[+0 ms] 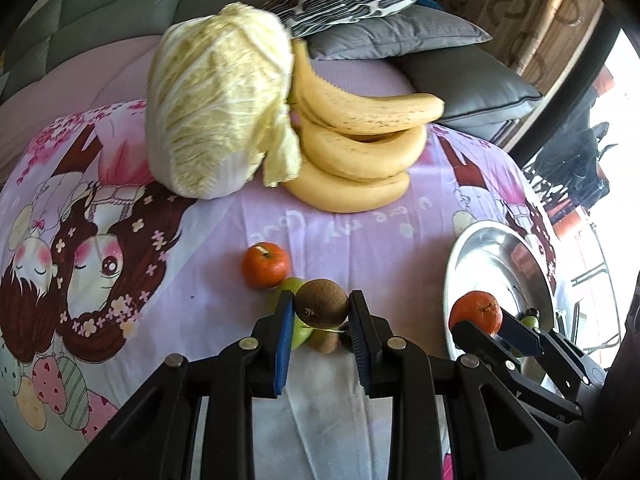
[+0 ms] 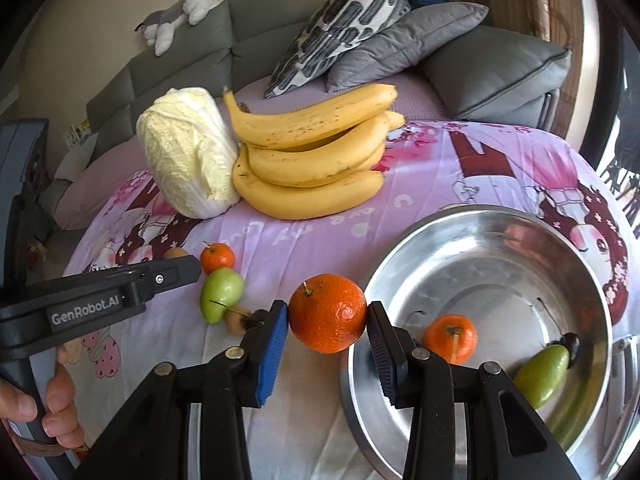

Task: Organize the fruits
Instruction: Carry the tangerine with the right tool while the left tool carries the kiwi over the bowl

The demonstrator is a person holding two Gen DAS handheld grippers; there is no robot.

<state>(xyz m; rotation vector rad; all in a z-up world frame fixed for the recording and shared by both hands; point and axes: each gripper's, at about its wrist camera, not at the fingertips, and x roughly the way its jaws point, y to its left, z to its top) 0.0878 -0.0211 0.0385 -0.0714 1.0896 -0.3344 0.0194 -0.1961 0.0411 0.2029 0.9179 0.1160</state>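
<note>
My left gripper (image 1: 322, 300) is shut on a brown kiwi (image 1: 322, 303), held a little above the cartoon-print cloth. Under it lie a green fruit (image 1: 298, 338) and another kiwi (image 1: 326, 345), with a tangerine (image 1: 265, 265) just beyond. My right gripper (image 2: 327, 309) is shut on a bigger tangerine (image 2: 327, 313), beside the left rim of the steel bowl (image 2: 480, 210). Inside the bowl are a small tangerine (image 2: 450, 338) and a green fruit (image 2: 542, 374). In the right wrist view the left gripper (image 2: 182, 264) comes in from the left, above a green fruit (image 2: 220, 294) on the cloth.
A bunch of bananas (image 2: 312, 152) and a napa cabbage (image 2: 188, 152) lie at the far side of the cloth. Grey and patterned cushions (image 2: 400, 44) are piled on the sofa behind. A person's hand (image 2: 60, 404) grips the left tool's handle.
</note>
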